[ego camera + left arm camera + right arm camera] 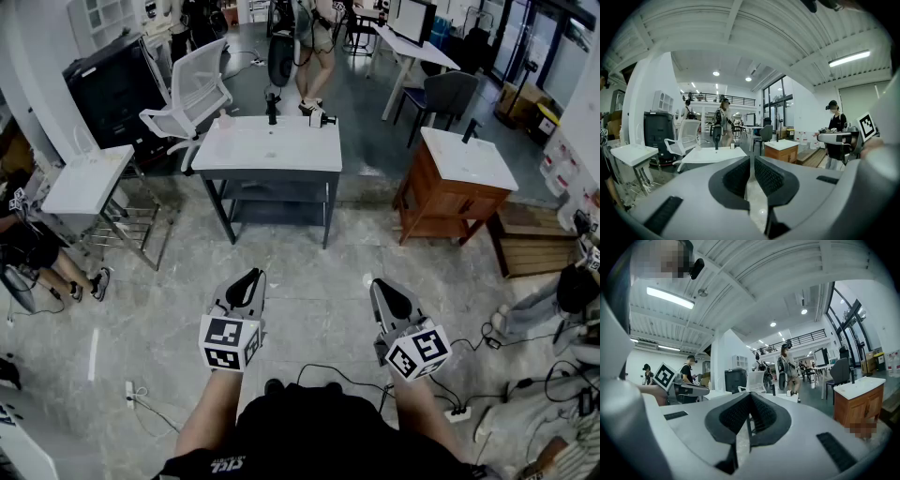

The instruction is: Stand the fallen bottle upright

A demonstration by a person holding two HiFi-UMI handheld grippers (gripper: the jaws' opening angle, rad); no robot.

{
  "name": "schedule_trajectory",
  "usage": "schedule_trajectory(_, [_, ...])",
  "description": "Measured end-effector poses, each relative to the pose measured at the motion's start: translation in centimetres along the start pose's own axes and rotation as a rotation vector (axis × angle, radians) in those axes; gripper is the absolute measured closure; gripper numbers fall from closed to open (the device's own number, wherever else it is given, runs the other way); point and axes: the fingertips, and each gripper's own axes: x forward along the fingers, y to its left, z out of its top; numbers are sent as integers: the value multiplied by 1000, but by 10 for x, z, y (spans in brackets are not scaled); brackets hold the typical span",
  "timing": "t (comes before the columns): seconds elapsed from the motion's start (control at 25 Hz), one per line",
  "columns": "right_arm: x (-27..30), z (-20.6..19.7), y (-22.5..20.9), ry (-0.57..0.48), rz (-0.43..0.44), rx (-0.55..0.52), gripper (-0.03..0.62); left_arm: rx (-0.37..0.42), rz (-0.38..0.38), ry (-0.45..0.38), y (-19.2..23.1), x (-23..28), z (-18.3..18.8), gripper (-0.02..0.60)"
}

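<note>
Far L: white side table (pixel 84 178) on a wire frame, w/ a seated person (pixel 33 246) by it at the pic's edge. Behind them a black cabinet (pixel 111 86) & a white mesh chair (pixel 192 89).

L gripper (pixel 253 277) is held low over the tiled floor (pixel 309 309), well short of the desk and pointing twd it. Pads are pressed together w/ nothing btwn them. Its own view shows the two ribbed pads side by side, only floor behind.

Centre: desk (pixel 272 155), white top on a dark grey frame. At the middle of its back edge a dark tall thing (pixel 272 108) stands upright. Near the back L corner is a small pale thing (pixel 223 116), too small to id. The bottle (pixel 320 119), black & white, looks to lie on its side at the back R corner, apart from the tall thing and far from both grippers. A standing person (pixel 317 42) is just behind the desk.

R gripper (pixel 378 284) is beside the L one, also over floor & well apart from the desk. Its jaws are closed on each other, holding nothing.

R: wooden cabinet (pixel 441 206) w/ a white top, a thin dark thing (pixel 470 129) at its back edge. Behind it a grey chair (pixel 452 94) sits at a long white table (pixel 412 47). Far R: another person (pixel 562 295) sits low, w/ cables & a power strip (pixel 457 412) on the floor.
</note>
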Motion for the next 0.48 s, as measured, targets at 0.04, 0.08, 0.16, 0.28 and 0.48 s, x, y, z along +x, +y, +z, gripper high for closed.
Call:
schedule_trajectory(0.04, [-3, 0, -1, -1, 3, -3, 582, 1, 0, 2, -3, 0, 0, 538])
schedule_trajectory(0.08, [-5, 1, -2, -2, 6, -6, 582, 2, -1, 4, -6, 0, -1, 538])
schedule_trajectory(0.16, [-9, 2, -4, -2, 10, -8, 582, 3, -1, 9, -11, 1, -1, 538])
schedule_trajectory(0.28, [-14, 2, -8, -1, 13, -5, 582, 5, -2, 16, -19, 2, 0, 538])
schedule_trajectory(0.48, [-33, -1, -20, -1, 10, 9, 582, 10, -4, 28, -39, 6, -1, 538])
